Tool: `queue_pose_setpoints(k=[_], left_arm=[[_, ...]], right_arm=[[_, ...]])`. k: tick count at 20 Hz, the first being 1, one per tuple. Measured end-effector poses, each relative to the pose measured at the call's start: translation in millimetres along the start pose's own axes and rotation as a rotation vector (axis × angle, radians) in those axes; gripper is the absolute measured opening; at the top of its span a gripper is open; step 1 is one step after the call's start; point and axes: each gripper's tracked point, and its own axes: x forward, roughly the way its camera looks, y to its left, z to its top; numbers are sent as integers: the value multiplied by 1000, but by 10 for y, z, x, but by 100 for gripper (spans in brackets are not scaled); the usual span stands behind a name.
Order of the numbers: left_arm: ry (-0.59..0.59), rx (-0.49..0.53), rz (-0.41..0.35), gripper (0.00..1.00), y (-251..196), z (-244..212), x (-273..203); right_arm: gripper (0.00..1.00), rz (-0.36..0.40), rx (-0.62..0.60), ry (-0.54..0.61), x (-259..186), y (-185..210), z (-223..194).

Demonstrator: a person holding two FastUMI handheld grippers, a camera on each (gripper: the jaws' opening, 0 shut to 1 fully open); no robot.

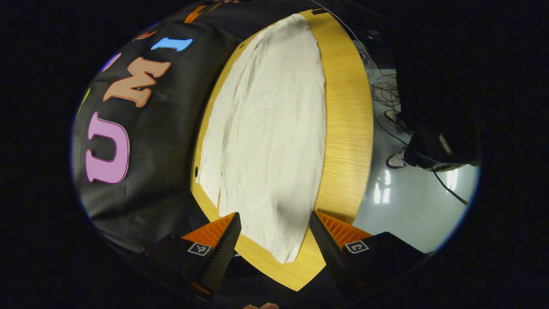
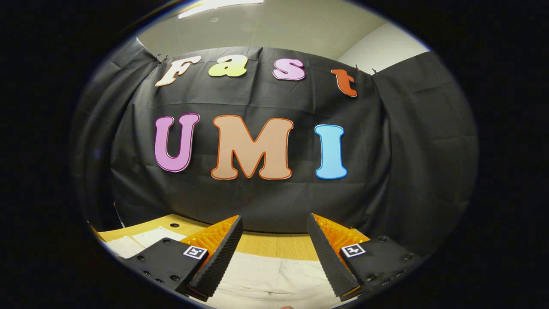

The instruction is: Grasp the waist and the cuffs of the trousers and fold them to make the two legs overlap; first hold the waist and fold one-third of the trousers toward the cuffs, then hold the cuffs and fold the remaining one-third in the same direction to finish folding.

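The trousers [image 1: 268, 141] lie flat on the table [image 1: 347, 128], pale cloth on a light wooden top; in the left gripper view their long axis runs straight away from the camera, from a narrow rounded end near the left gripper [image 1: 275, 231] up to a narrower far end by the table's far edge; which end is the waist and which the cuffs I cannot tell from here; that near end lies between the two fingers, a little beyond their tips, and no finger touches the cloth; the left gripper's jaws stand wide apart with nothing in them

In the right gripper view the right gripper [image 2: 274, 231] points level at the booth wall, its jaws likewise spread and holding nothing; the trousers [image 2: 274, 274] show low in that view as a broad pale band lying across, under and between the fingers, with a strip of table [image 2: 270, 244] beyond

Judging from this, the first fold has not begun, and each gripper must dip down onto the cloth's edge below it

Count: one pair of trousers, one table, two grippers; off the table's right side, on a shiny floor [image 1: 411, 206], lie loose wires [image 1: 386, 92] and a shoe [image 1: 396, 159]
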Motion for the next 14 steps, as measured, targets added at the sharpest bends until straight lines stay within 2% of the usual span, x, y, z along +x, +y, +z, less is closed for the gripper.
queue_pose_setpoints(k=[2, 3, 4, 5, 9, 14], left_arm=[[11, 53, -19, 96, -21, -46, 37], [9, 60, -22, 94, -15, -42, 66], [10, 62, -25, 97, -6, -36, 95], [10, 67, -28, 94, 26, -46, 127], [17, 83, -47, 93, 140, -21, 276], [22, 97, -20, 93, 320, 18, 424]], right_arm=[[97, -3, -10, -3, -12, -13, 16], [97, -6, -14, -4, -34, -24, 1], [97, -9, -19, -3, -45, -34, 7], [97, -13, -21, -2, -59, -51, 1], [97, -29, -20, -2, -94, -106, 7], [97, -51, -20, -1, -176, -169, 9]])
